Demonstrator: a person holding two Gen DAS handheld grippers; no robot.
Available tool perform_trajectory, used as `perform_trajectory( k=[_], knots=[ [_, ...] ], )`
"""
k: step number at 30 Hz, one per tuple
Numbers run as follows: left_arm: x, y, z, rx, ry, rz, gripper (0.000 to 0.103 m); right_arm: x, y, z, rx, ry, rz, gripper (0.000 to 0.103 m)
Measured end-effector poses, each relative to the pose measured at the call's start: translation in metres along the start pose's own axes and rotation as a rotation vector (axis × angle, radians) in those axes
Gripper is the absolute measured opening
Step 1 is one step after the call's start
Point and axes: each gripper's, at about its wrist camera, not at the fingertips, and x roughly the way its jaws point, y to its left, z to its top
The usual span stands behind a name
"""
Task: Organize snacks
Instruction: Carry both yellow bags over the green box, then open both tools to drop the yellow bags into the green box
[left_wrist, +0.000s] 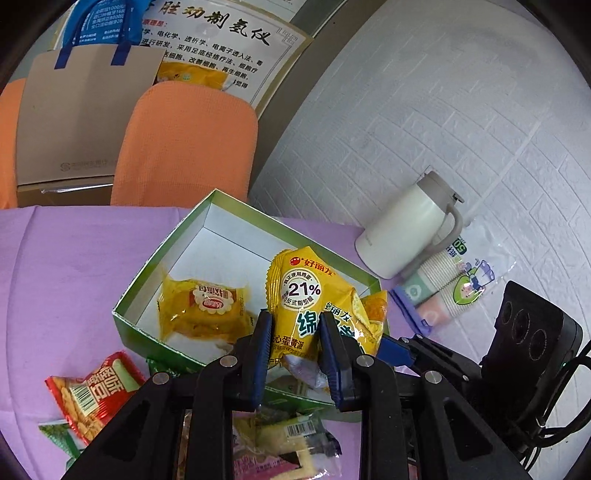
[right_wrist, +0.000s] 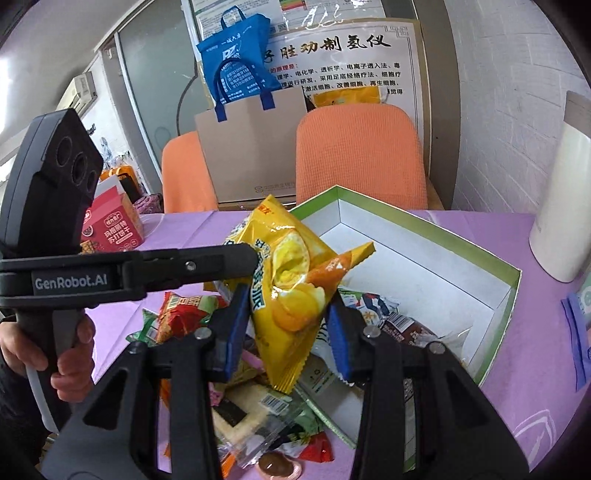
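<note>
Crinkled yellow egg-pie packet (left_wrist: 314, 306)

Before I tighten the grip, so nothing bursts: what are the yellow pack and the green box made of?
Yellow pack: looks like glossy plastic film, crinkled, with glare and a serrated seam. Green box: seemingly printed cardboard, matte white inside, with thin, stiff, folded walls.

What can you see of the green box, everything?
The green box is a shallow open cardboard tray, green outside and on the rim, white inside, with no lid on it. It sits flat on the purple tablecloth, cornerwise to both cameras. Inside, near the front wall, lies a yellow bread packet; the far half is bare. Loose snack packets crowd its near edge. The yellow pie packet hangs over it, gripped by the left gripper and right gripper.
</note>
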Motion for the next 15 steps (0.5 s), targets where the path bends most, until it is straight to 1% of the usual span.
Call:
perform_trajectory(
  k=[4, 6, 7, 8, 10, 11, 12, 13, 15],
  knots=[
    [0.017, 0.007, 0.007, -0.008, 0.006, 0.024, 0.026, 0.016, -0.010, 0.003, 0.023, 0.019, -0.023, 0.042],
    [0.024, 0.010, 0.011, 0.002, 0.006, 0.043, 0.027, 0.025, -0.012, 0.007, 0.021, 0.029, -0.064, 0.048],
    [0.027, 0.012, 0.012, 0.005, 0.012, 0.065, 0.033, 0.030, -0.012, 0.008, 0.015, 0.042, -0.094, 0.058],
    [0.028, 0.014, 0.012, 0.002, 0.020, 0.083, 0.038, 0.034, -0.013, 0.009, 0.011, 0.058, -0.131, 0.065],
    [0.025, 0.019, 0.010, -0.009, 0.007, 0.110, 0.066, 0.036, -0.016, 0.008, 0.006, 0.065, -0.175, 0.067],
    [0.020, 0.021, 0.008, -0.011, -0.015, 0.128, 0.071, 0.035, -0.017, 0.007, 0.002, 0.062, -0.173, 0.068],
    [0.017, 0.023, 0.007, -0.010, -0.032, 0.146, 0.080, 0.035, -0.019, 0.007, 0.003, 0.059, -0.171, 0.069],
    [0.015, 0.025, 0.007, -0.011, -0.041, 0.166, 0.084, 0.034, -0.022, 0.005, 0.010, 0.062, -0.178, 0.070],
    [0.012, 0.028, 0.006, -0.016, -0.039, 0.187, 0.084, 0.035, -0.025, 0.002, 0.026, 0.075, -0.179, 0.074]
  ],
)
